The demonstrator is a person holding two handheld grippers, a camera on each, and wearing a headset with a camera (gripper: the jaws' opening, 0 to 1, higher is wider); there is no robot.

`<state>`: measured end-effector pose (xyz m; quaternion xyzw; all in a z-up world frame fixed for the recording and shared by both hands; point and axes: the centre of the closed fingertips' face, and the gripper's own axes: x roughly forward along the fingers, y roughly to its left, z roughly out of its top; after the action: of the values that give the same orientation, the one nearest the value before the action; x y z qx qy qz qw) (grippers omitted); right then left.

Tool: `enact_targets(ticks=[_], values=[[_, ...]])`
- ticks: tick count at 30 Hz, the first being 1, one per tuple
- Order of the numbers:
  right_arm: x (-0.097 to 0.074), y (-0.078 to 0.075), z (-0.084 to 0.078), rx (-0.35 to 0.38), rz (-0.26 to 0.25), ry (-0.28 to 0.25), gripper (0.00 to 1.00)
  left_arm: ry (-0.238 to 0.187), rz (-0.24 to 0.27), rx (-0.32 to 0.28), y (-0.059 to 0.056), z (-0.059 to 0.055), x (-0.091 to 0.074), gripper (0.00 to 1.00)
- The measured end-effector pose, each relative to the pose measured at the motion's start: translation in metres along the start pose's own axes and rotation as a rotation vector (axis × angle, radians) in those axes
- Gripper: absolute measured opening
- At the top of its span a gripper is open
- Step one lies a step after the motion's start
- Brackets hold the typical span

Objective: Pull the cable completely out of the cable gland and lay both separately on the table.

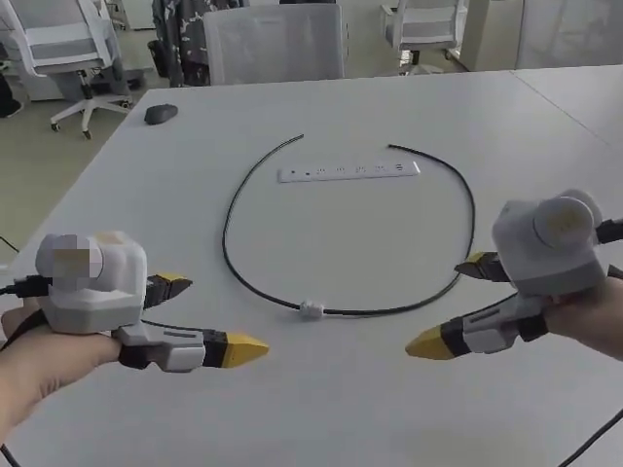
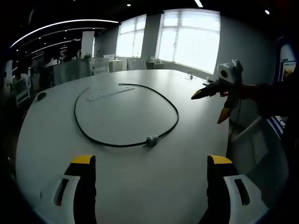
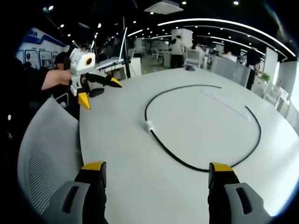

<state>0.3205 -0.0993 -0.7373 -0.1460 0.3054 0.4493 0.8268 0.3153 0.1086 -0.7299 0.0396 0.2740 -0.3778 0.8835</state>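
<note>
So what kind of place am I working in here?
Most likely an open-plan office: a big white table, office chairs pulled up to it, and a power strip and mouse on top.

The cable gland (image 1: 311,309) is too small for detail.

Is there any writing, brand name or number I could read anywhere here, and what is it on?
No text in these pictures is clear enough to quote.
The power strip has small dark marks along it, too small to read.
The wall posters have print that is blurred and unreadable.
The banner at the edge of the left gripper view is blurred and unreadable.
</note>
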Motion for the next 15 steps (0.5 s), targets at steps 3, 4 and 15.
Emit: enact_targets(ticks=[3,4,15], values=[[0.001,-0.001,0.002,-0.007,-0.001,-0.003,0.90,-0.004,0.002,-0.002,0.001,0.000,0.000,0.99],[0.002,0.000,0.004,-0.012,0.000,-0.006,0.90,-0.004,0.001,-0.003,0.002,0.000,0.000,0.99],[0.013,0.003,0.015,-0.056,0.022,-0.010,0.82,-0.007,-0.004,-0.020,0.004,-0.002,0.004,0.99]])
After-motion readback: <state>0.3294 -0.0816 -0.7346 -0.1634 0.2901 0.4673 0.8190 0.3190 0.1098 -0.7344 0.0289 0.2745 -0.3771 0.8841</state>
